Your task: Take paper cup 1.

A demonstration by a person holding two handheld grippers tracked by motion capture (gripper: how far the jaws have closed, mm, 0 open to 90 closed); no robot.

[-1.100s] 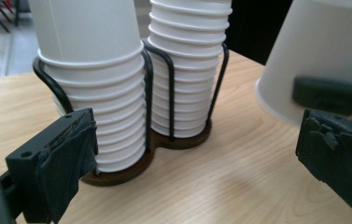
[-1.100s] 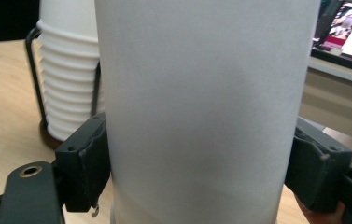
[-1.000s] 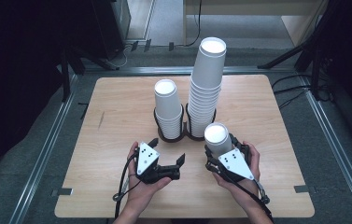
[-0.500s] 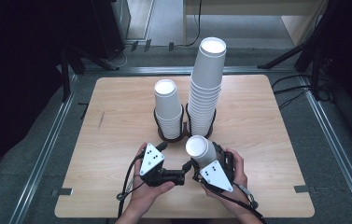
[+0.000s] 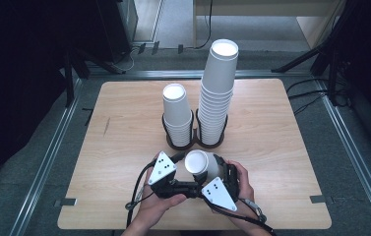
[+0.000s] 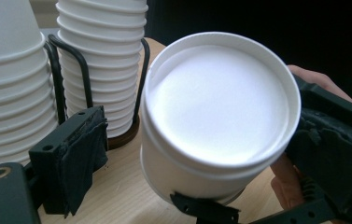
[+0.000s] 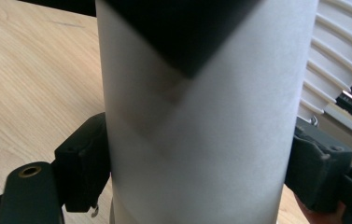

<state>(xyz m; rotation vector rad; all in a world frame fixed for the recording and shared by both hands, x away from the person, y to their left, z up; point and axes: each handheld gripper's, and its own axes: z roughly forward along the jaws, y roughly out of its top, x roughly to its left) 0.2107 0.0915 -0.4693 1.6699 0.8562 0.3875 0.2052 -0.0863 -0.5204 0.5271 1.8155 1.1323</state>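
A white paper cup point(image 6: 220, 116), bottom up and tilted, sits between the left gripper's point(image 6: 164, 186) closing fingers point(image 6: 78, 158).

White cup point(image 5: 200, 163), black tongs point(image 5: 193, 173), pale wood table point(image 5: 124, 128)

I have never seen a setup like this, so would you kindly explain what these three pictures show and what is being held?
A person works at a wooden table, holding a hand-held gripper in each hand. One picture looks down from above; the other two come from cameras riding on each gripper. On the table stand a short cup stack and a tall cup stack in a black wire holder. The right gripper clamps a single white paper cup. The left gripper has just been closing its fingers near that cup's base, not yet pressing it.
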